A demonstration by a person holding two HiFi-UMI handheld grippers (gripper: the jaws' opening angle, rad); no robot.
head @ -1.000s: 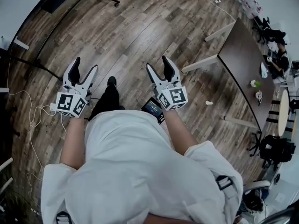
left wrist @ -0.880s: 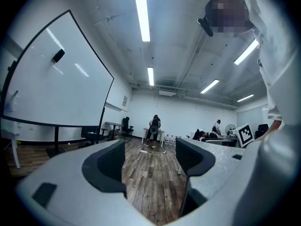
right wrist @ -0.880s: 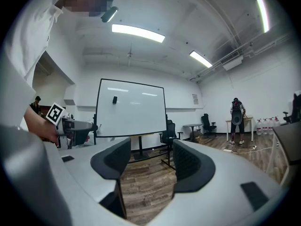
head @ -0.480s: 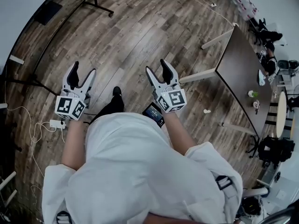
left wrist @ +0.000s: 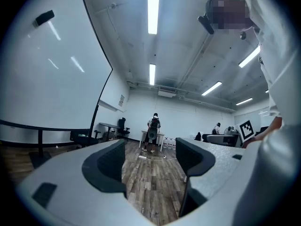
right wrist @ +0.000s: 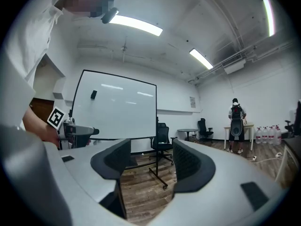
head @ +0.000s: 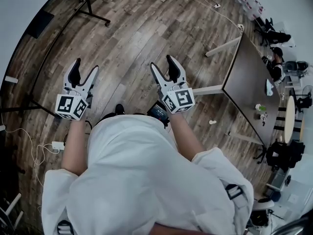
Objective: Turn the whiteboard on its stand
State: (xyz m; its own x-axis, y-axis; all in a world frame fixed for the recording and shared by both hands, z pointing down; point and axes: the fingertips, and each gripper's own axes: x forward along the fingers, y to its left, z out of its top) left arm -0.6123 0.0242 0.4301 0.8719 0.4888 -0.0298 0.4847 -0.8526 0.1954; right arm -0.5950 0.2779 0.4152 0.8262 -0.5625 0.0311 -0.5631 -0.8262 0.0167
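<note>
White short-sleeved shirt [head: 146, 180]; left gripper [head: 85, 65], right gripper [head: 162, 62] grey-white, black-padded.

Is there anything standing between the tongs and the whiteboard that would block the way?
Nothing visible does. Both the left tongs and the right tongs are open and empty, and only bare wooden floor lies between them and the whiteboard. A black office chair stands beside its right edge, off the path.

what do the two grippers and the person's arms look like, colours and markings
Both the left gripper and the right gripper are light grey, each with two tapering fingers lined with black ribbed pads. Each carries a white cube printed with black square markers. The person wears a white top with short, loose sleeves.
</note>
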